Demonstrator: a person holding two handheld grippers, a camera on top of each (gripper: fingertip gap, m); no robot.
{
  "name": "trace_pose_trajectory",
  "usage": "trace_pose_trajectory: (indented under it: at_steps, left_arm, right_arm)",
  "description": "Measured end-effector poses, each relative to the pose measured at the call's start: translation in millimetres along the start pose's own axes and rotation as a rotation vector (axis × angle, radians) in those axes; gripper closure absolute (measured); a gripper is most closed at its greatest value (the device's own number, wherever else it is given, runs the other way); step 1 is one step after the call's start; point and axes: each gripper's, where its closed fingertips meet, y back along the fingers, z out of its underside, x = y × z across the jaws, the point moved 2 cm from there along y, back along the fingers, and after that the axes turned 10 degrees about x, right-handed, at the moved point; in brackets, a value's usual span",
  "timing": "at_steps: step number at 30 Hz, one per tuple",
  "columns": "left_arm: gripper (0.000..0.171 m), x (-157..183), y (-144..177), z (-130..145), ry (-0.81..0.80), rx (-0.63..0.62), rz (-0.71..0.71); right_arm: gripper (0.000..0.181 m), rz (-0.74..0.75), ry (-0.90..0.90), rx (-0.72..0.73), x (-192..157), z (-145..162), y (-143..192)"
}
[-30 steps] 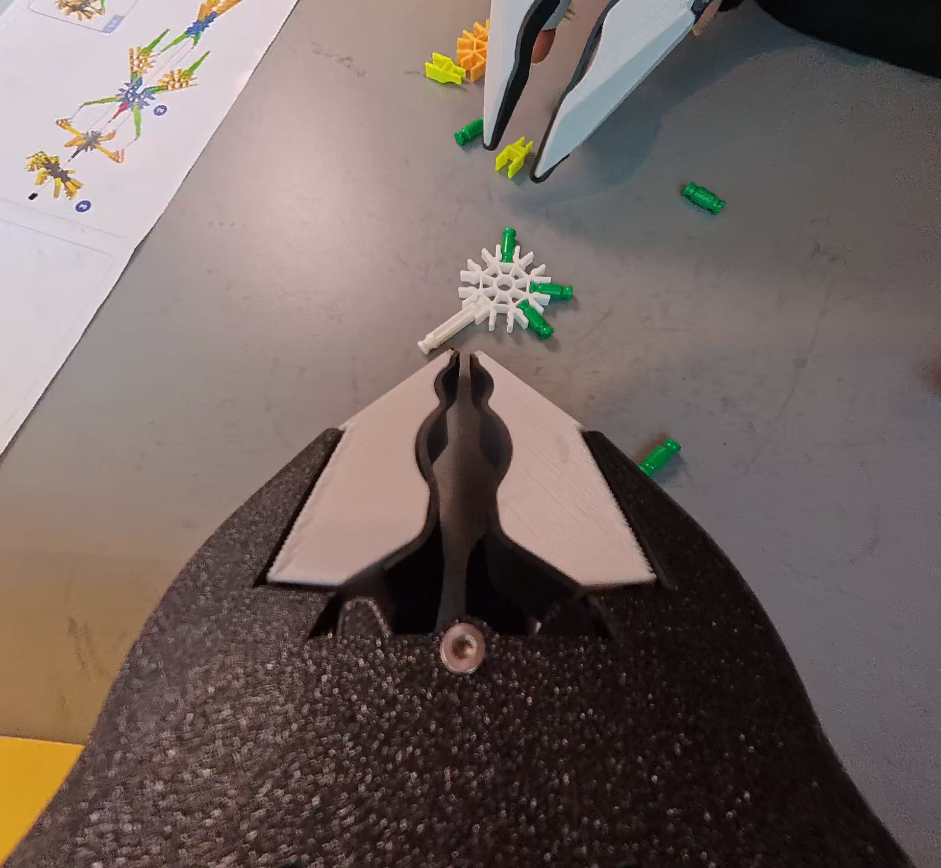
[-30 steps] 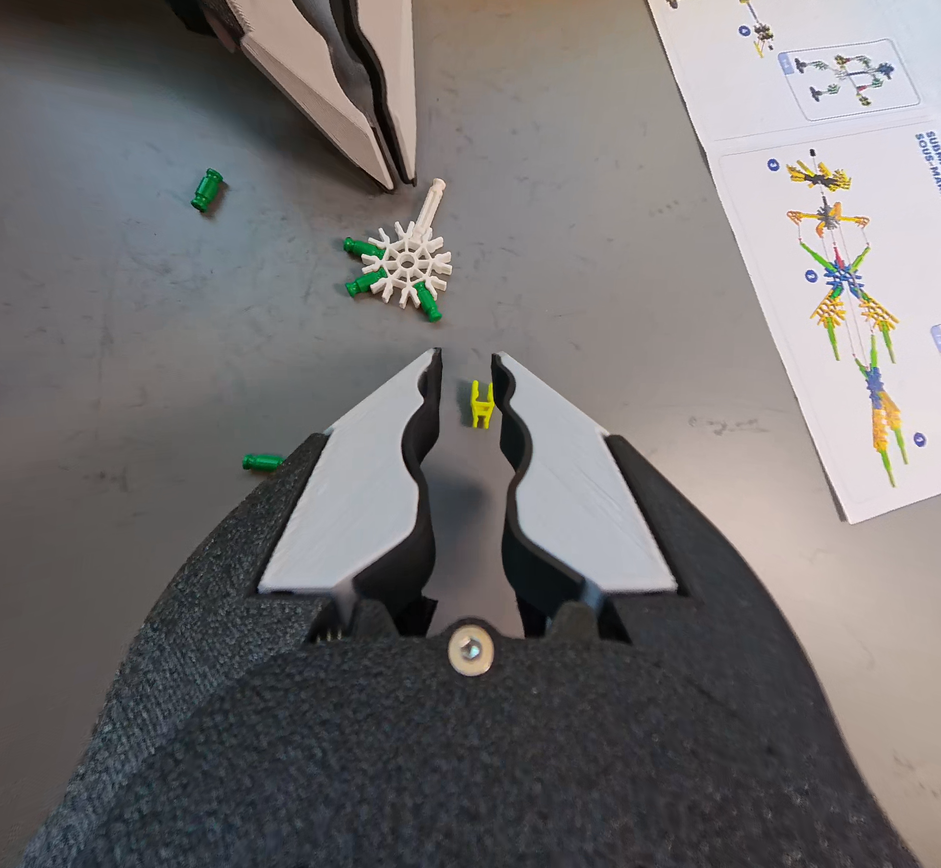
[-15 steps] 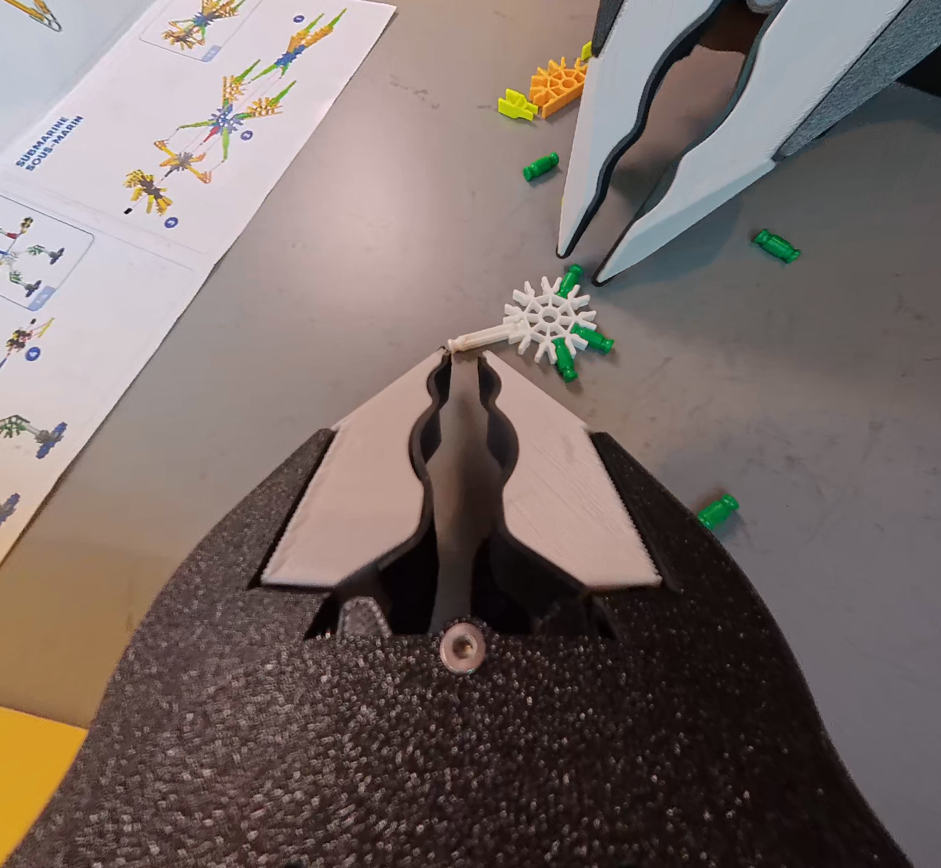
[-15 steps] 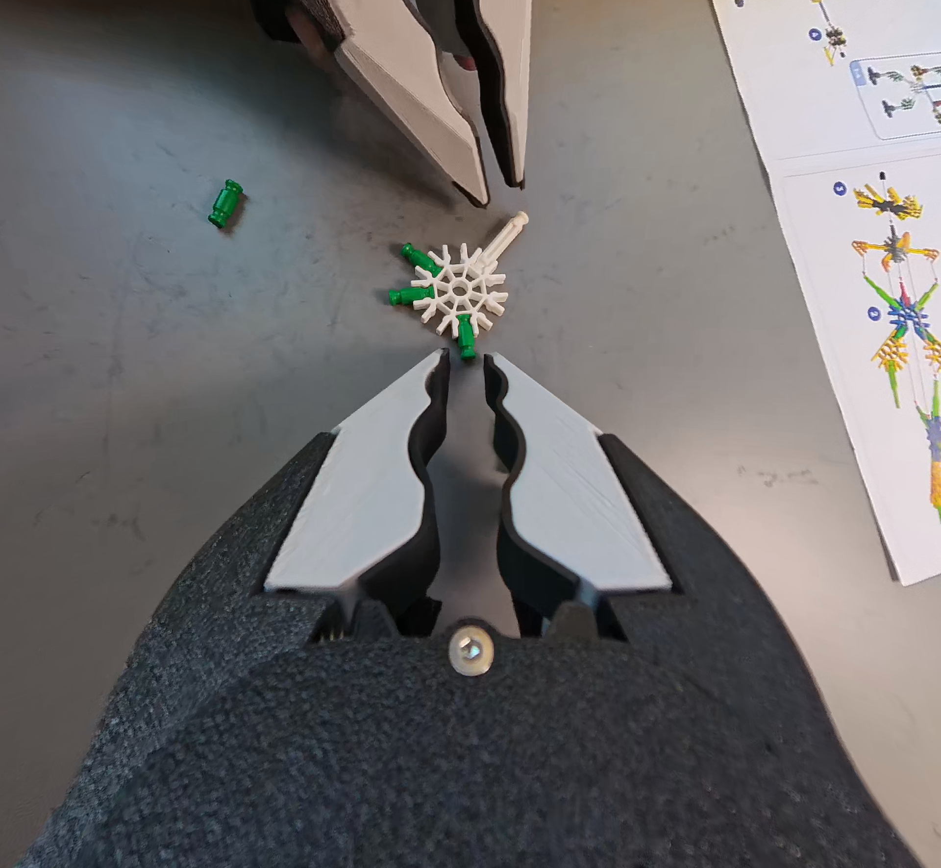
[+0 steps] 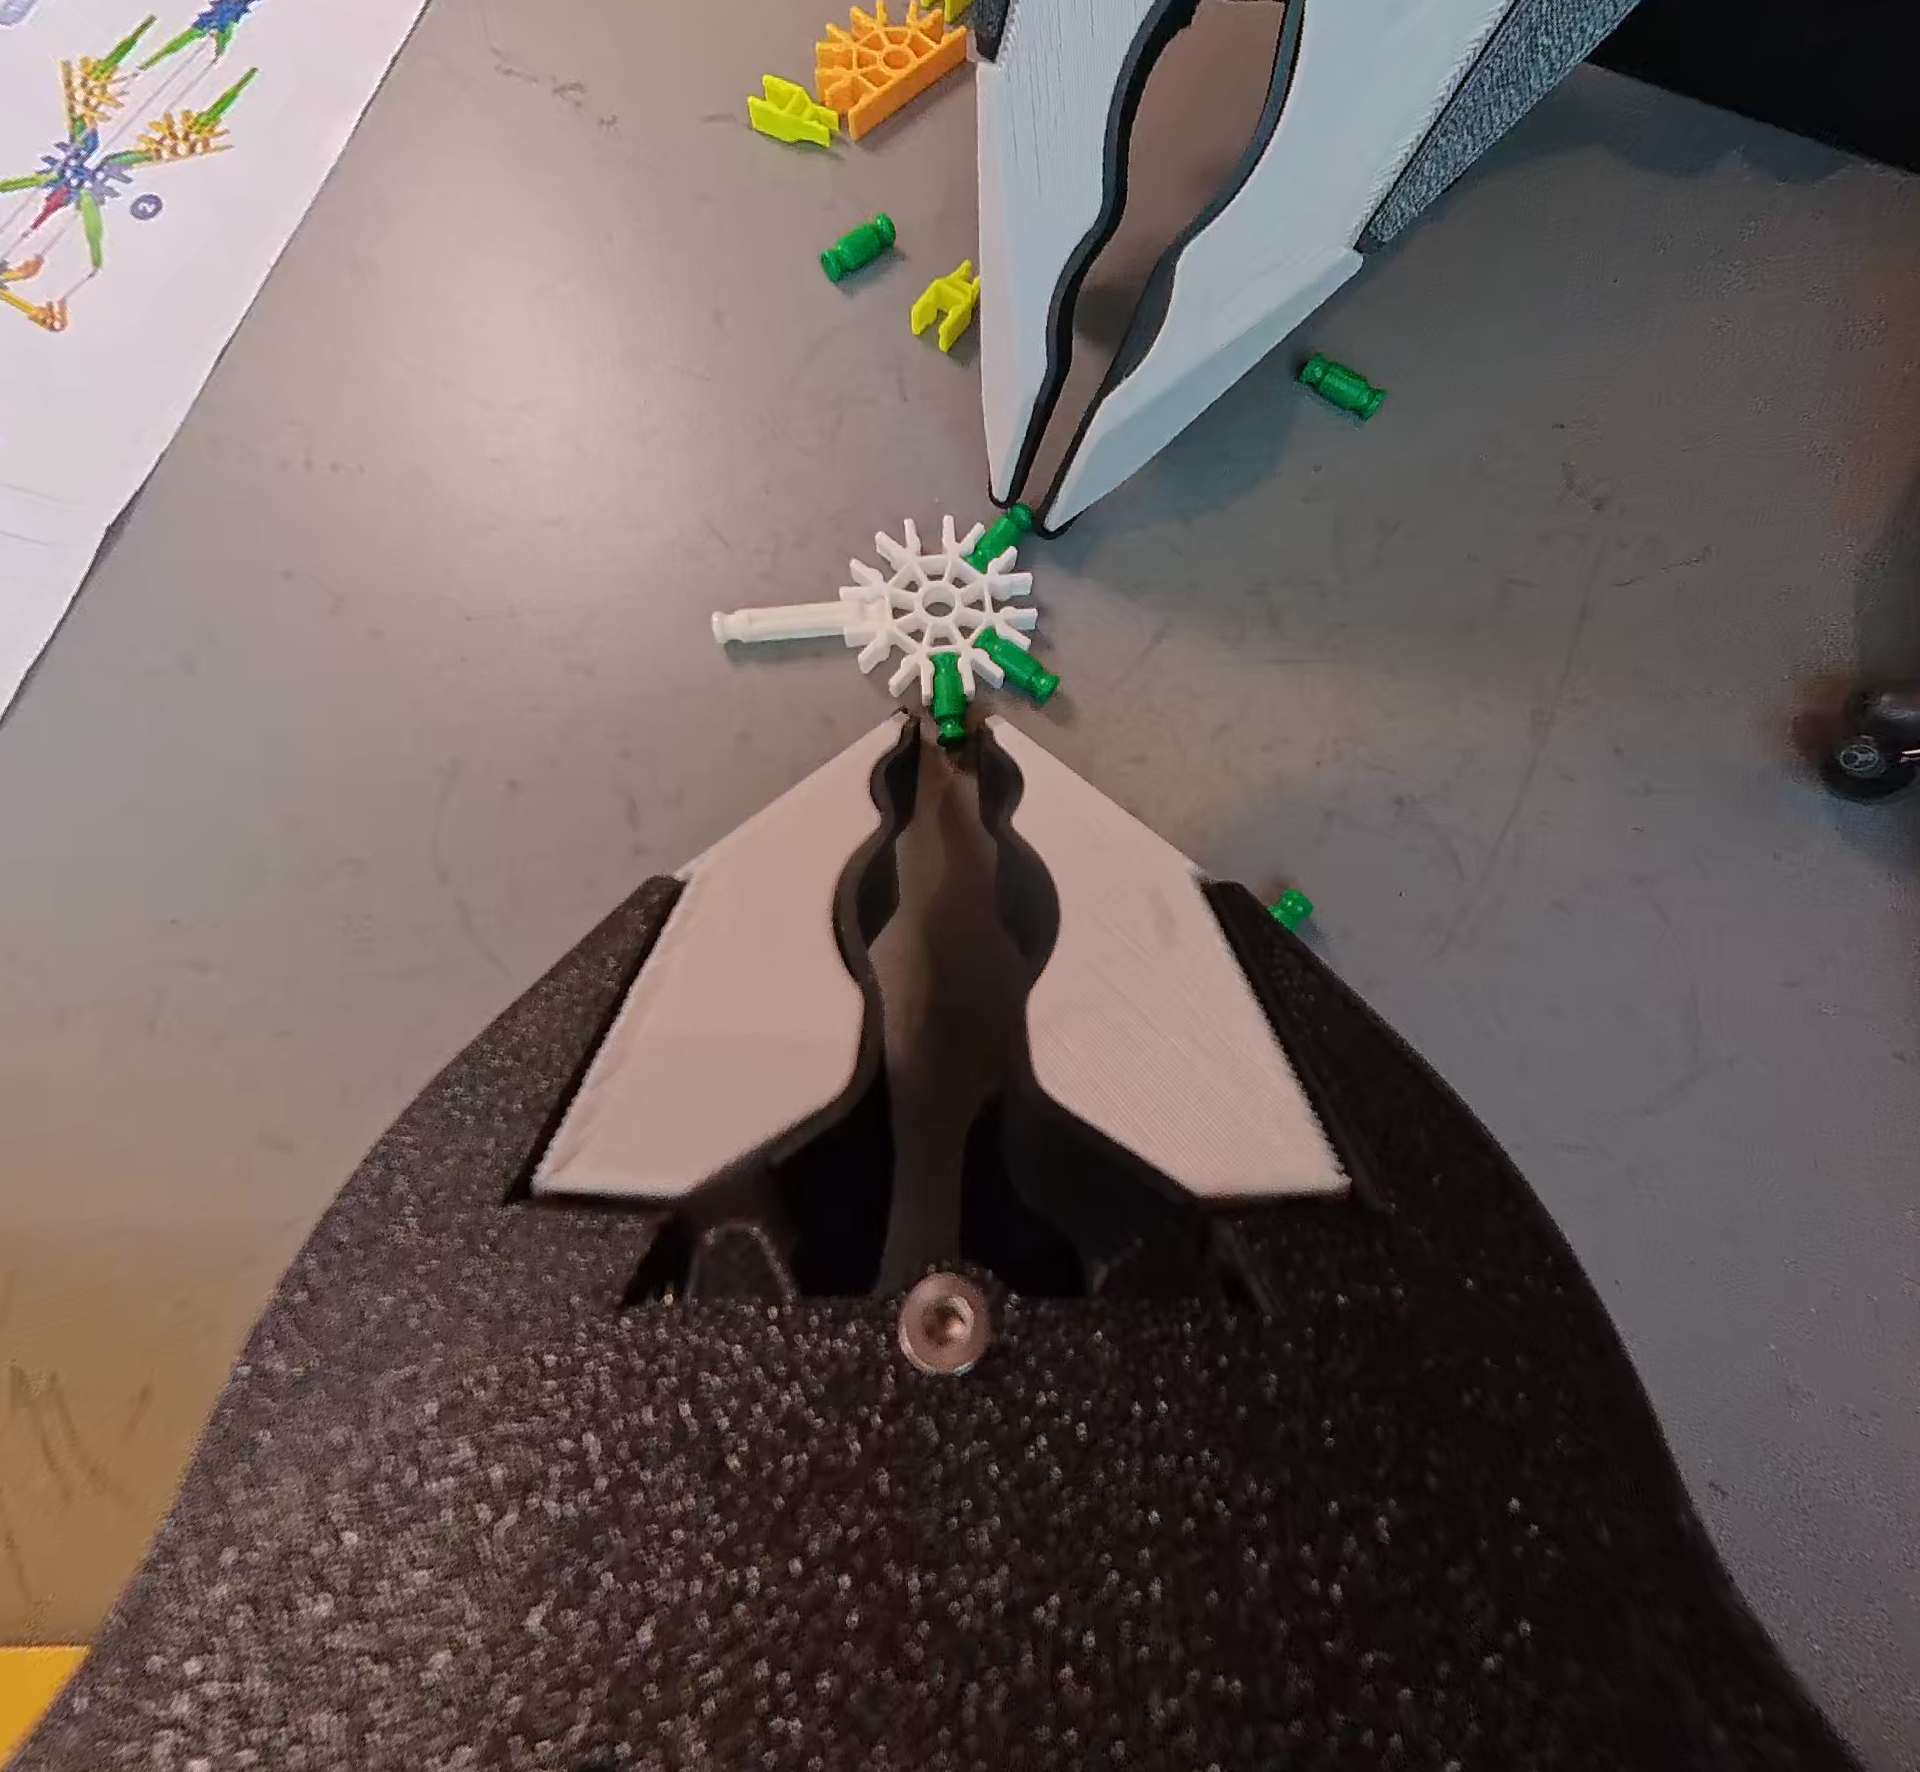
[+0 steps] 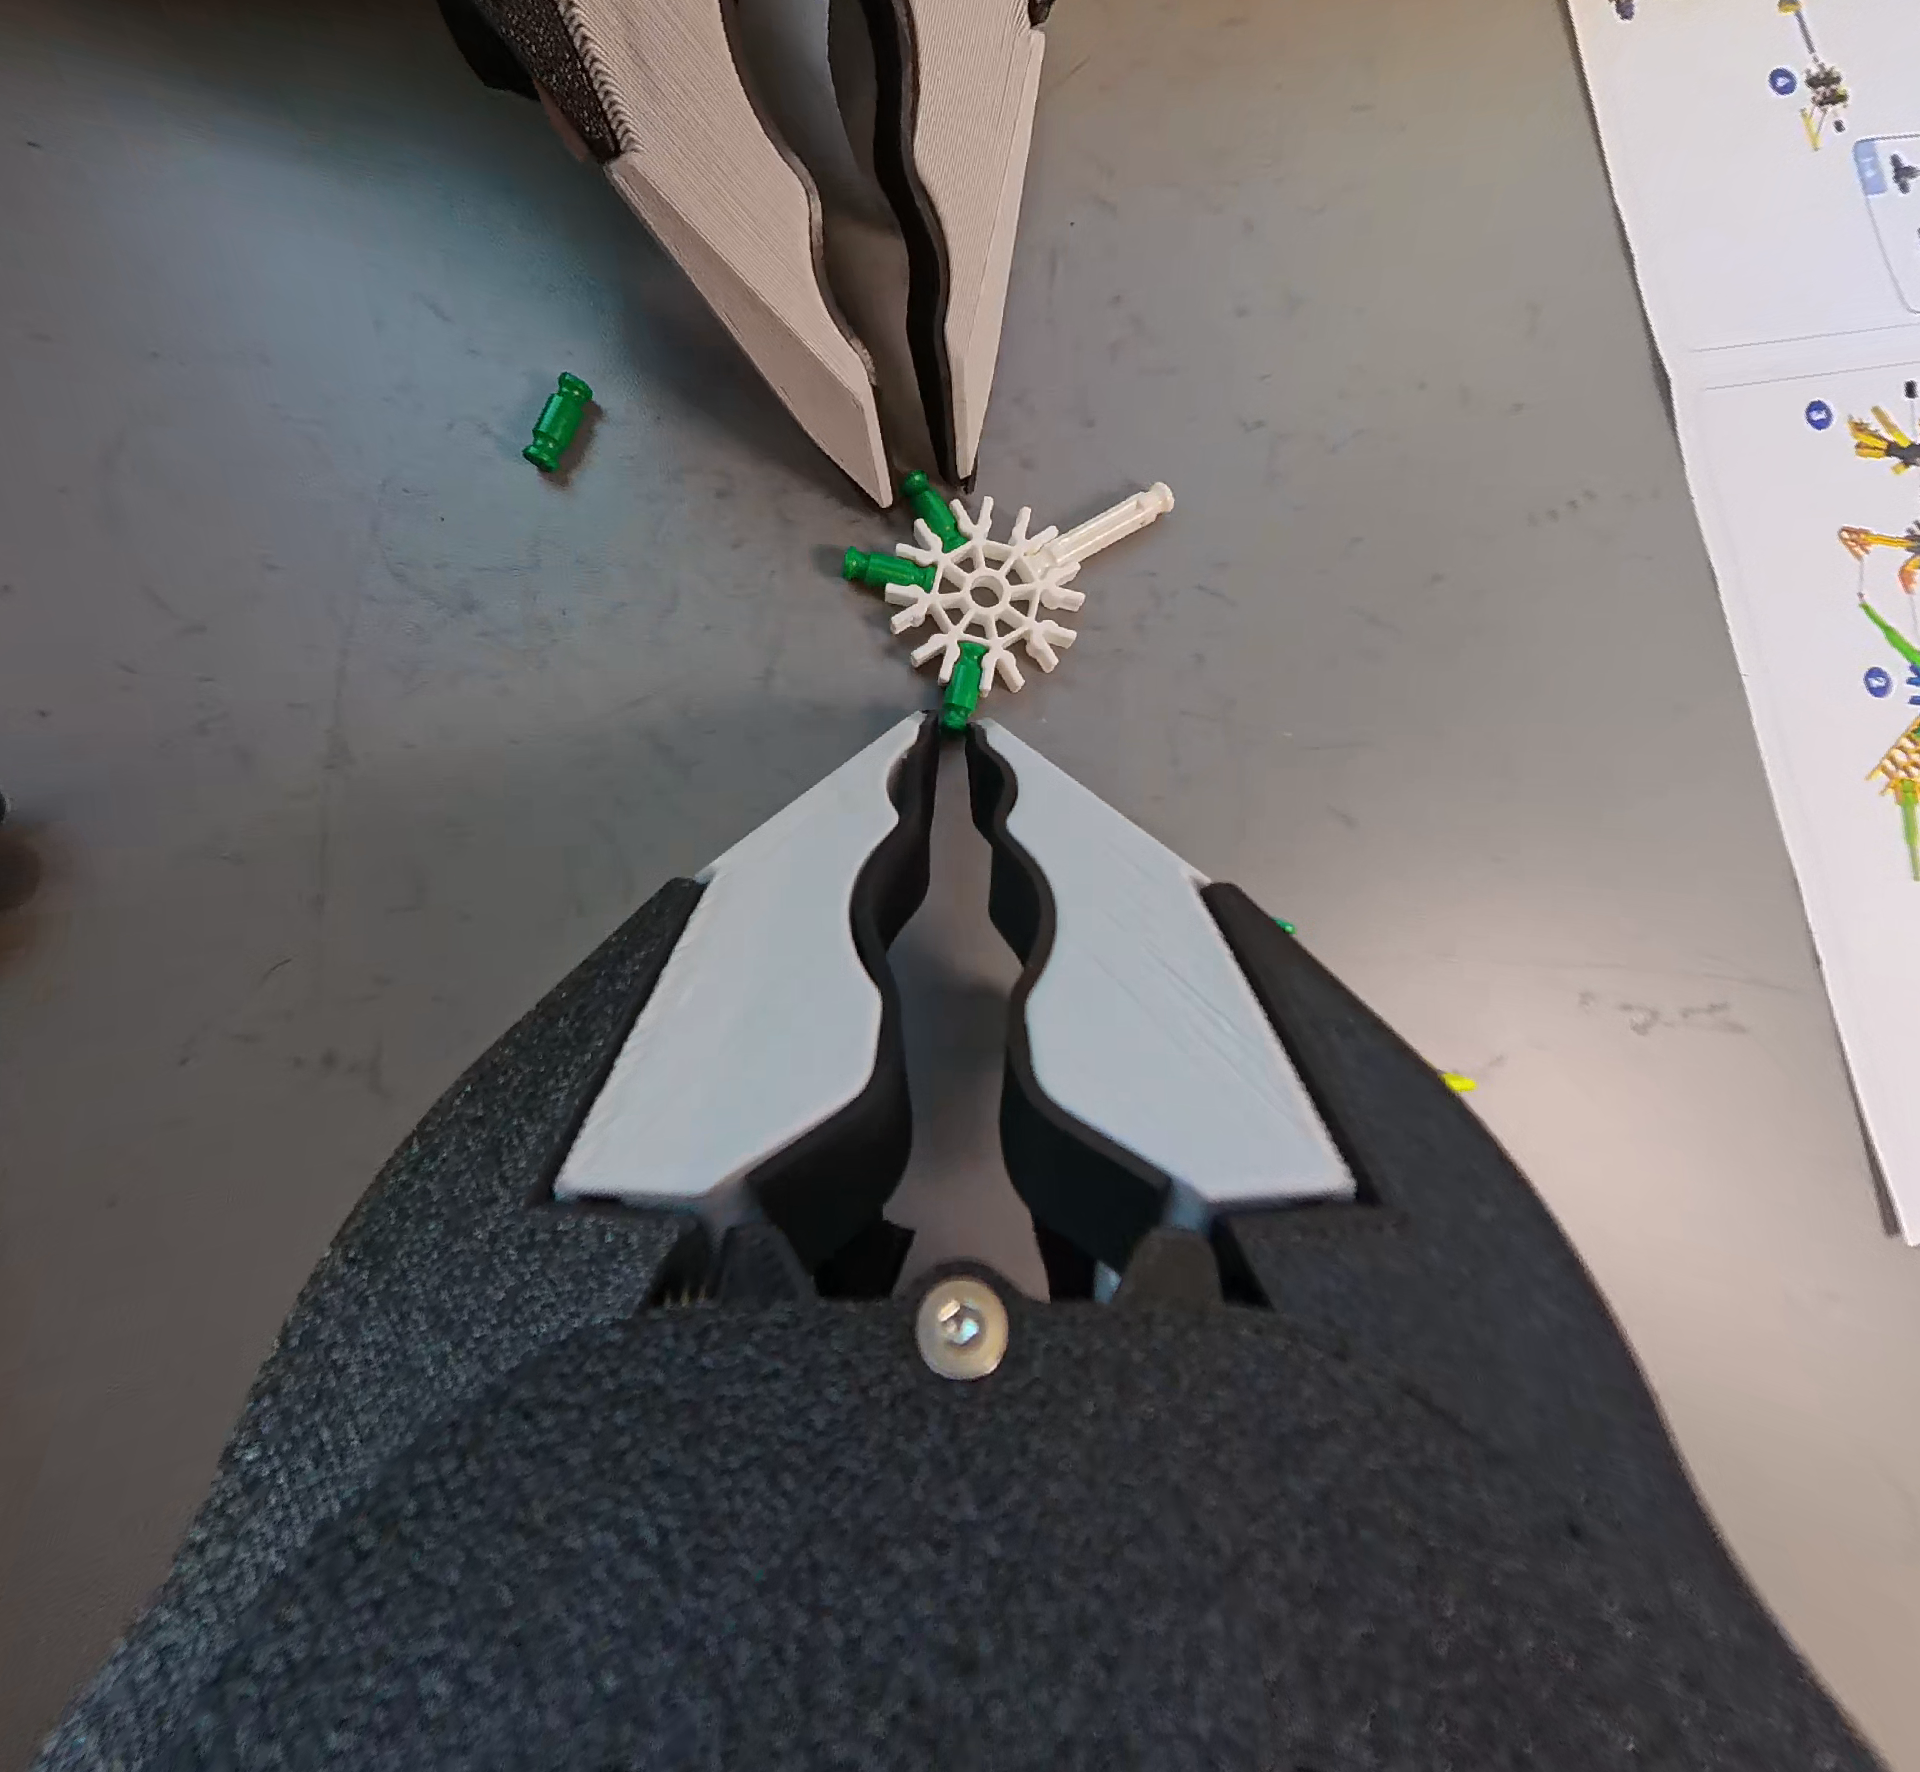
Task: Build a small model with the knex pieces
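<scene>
Both grippers have closed in on the white snowflake connector [image 5: 938, 602] lying mid-desk [image 5: 520, 579]. Left gripper [image 5: 948, 735] and right gripper [image 6: 948, 723] are each sitting nearly clenched around opposite green rod [image 5: 948, 710] tips; actual grasp is unclear.

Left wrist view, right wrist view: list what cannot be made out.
Left wrist view: loose green rod mostly hidden behind left gripper's body.
Left wrist view: dark round object blurred, cut by right edge.
Right wrist view: yellow piece, only a sliver past right gripper's body.
Both views: whether grippers clamp the spoke rods is unclear.
</scene>
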Motion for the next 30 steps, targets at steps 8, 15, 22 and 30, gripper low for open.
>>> trace_pose_trajectory:
  at_steps: [8, 15, 22, 30]
  left_arm:
    - [0.166, -1, 0, 0, -0.01, 0.004, -0.011]
    - [0.165, -2, 0, 0, -0.013, 0.008, -0.019]
    - [0.16, -4, 3, -2, -0.002, 0.03, -0.026]
    - [0.147, -34, 32, -38, 0.117, 0.322, -0.165]
  right_arm:
    - [0.178, -0.027, -0.003, 0.008, -6, -1, -1]
    - [0.178, -0.046, -0.001, 0.012, -10, -2, -1]
    - [0.17, -0.062, -0.044, 0.101, -3, -13, 11]
    - [0.158, 0.305, -0.027, 0.511, 139, -93, 68]
